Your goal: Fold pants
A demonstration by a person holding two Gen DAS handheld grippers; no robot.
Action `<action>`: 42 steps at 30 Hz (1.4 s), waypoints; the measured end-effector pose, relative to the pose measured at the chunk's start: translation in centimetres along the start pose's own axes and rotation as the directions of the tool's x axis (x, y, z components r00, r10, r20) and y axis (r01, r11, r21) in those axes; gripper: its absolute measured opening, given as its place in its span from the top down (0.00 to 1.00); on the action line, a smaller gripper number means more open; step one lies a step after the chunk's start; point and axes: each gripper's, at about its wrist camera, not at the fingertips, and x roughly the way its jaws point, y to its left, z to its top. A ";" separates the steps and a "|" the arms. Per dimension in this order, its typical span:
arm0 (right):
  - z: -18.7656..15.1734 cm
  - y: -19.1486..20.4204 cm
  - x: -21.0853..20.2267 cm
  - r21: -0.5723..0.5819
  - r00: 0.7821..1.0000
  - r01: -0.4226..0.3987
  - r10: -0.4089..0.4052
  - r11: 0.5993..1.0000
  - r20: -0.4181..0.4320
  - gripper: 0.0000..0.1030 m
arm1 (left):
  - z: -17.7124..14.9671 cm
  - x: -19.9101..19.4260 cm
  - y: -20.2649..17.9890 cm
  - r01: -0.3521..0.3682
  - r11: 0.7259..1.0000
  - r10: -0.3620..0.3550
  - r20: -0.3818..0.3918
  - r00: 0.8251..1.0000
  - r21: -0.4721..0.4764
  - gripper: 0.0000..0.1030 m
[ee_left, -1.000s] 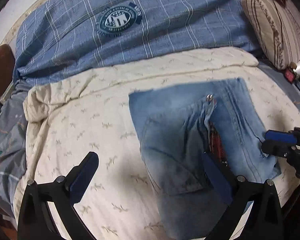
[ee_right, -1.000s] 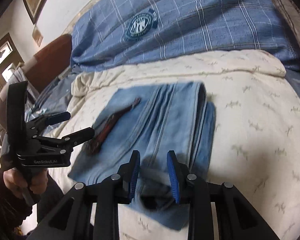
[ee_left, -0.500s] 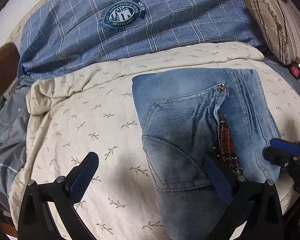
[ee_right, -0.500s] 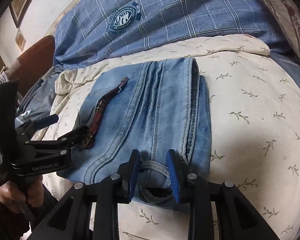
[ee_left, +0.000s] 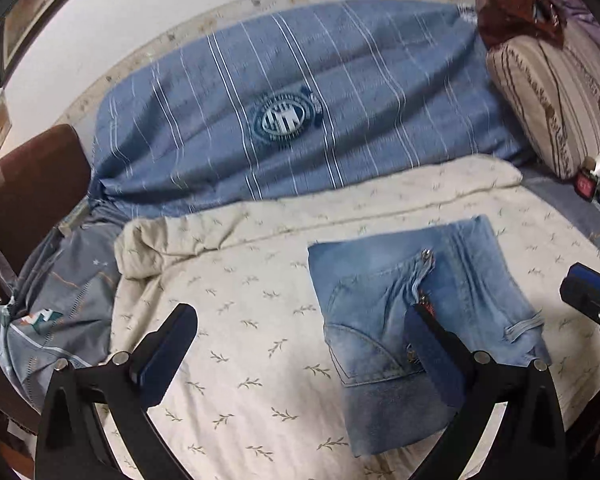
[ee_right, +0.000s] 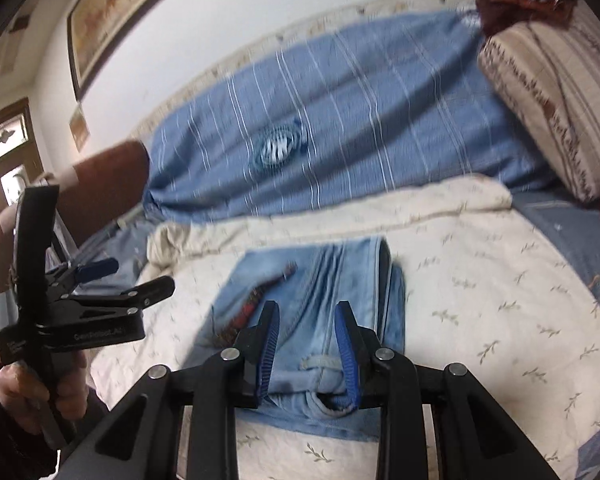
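The folded blue jeans [ee_left: 416, 320] lie flat on a cream leaf-print blanket [ee_left: 240, 340]; they also show in the right wrist view [ee_right: 320, 304]. A red plaid lining shows at the fly. My left gripper [ee_left: 300, 352] is wide open and empty, raised above the blanket, its right finger over the jeans. My right gripper [ee_right: 306, 348] is open and empty, lifted above the waistband end of the jeans. The left gripper also shows in the right wrist view [ee_right: 112, 280], held in a hand at the left.
A blue plaid duvet with a round crest [ee_left: 284, 116] lies behind the blanket. A striped pillow [ee_left: 560, 96] is at the right. A grey sheet [ee_left: 56, 304] and a brown headboard [ee_left: 32, 188] are at the left. Small items [ee_left: 592, 184] sit at the right.
Both grippers have pulled up and back from the jeans, so the view takes in more of the bed and wall. The right gripper's fingers have spread slightly. The jeans stay folded in place.
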 end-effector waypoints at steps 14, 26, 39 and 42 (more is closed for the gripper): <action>0.9 -0.3 -1.1 0.031 0.996 0.017 -0.019 0.999 0.086 0.27 | 0.3 -1.7 0.4 0.001 0.999 0.000 0.014 1.000 -0.045 0.00; 0.4 0.1 0.0 0.013 0.999 0.025 -0.025 1.000 0.040 0.27 | -0.5 -0.4 1.3 -0.012 0.998 0.010 -0.030 0.999 -0.061 0.00; 0.1 0.6 1.0 -0.009 0.999 0.037 -0.037 0.999 0.005 0.27 | -1.2 0.7 2.9 -0.033 0.996 0.028 -0.061 0.998 -0.083 0.00; 0.0 0.6 1.2 -0.010 0.999 0.043 -0.043 0.999 -0.001 0.27 | -1.3 0.9 2.9 -0.032 0.996 0.026 -0.067 0.997 -0.080 0.00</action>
